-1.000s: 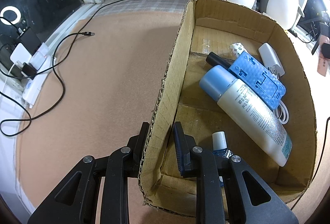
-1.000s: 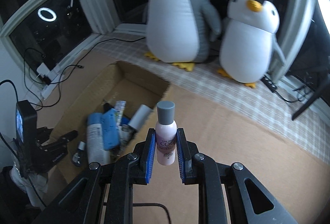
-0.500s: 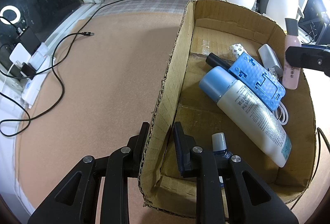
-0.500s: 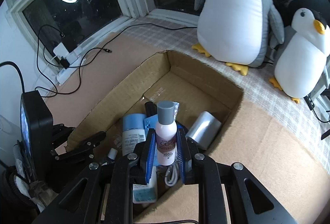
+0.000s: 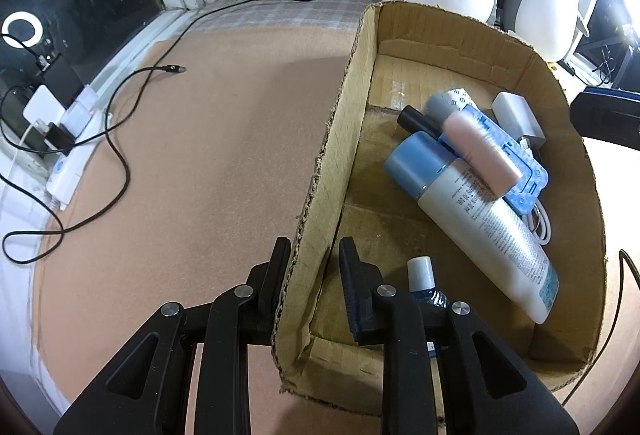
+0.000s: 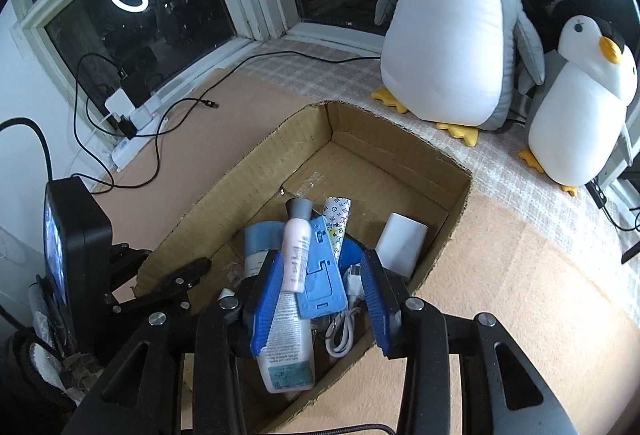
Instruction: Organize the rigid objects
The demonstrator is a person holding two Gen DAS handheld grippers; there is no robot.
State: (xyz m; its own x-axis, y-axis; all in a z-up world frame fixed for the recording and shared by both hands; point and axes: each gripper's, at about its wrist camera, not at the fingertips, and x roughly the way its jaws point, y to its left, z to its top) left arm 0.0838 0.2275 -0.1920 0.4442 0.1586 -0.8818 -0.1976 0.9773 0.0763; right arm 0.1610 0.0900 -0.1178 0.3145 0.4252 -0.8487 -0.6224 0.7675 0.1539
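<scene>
An open cardboard box (image 5: 320,155) (image 6: 240,171) sits on the tan mat. My left gripper (image 5: 314,259) grips the box's near left wall, its jaws just starting to ease apart with the wall still between them. A pink bottle with a grey cap (image 5: 476,147) (image 6: 295,247) lies blurred on a blue plastic stand (image 5: 524,179) inside the box. Above it my right gripper (image 6: 320,283) hangs with its jaws opening; the blue pads do not press on the bottle, whose lower end lies by the left pad.
The box also holds a long white tube with a blue cap (image 5: 480,219), a white charger (image 5: 516,115), a coiled white cable and a small white-capped bottle (image 5: 420,273). Two plush penguins (image 6: 452,15) stand behind. A power strip (image 5: 64,139) and black cables lie at the left.
My right gripper carried the pink bottle over the box, then opened; the bottle dropped from upright between the pads to lying on the blue stand. The left gripper stayed on the box wall.
</scene>
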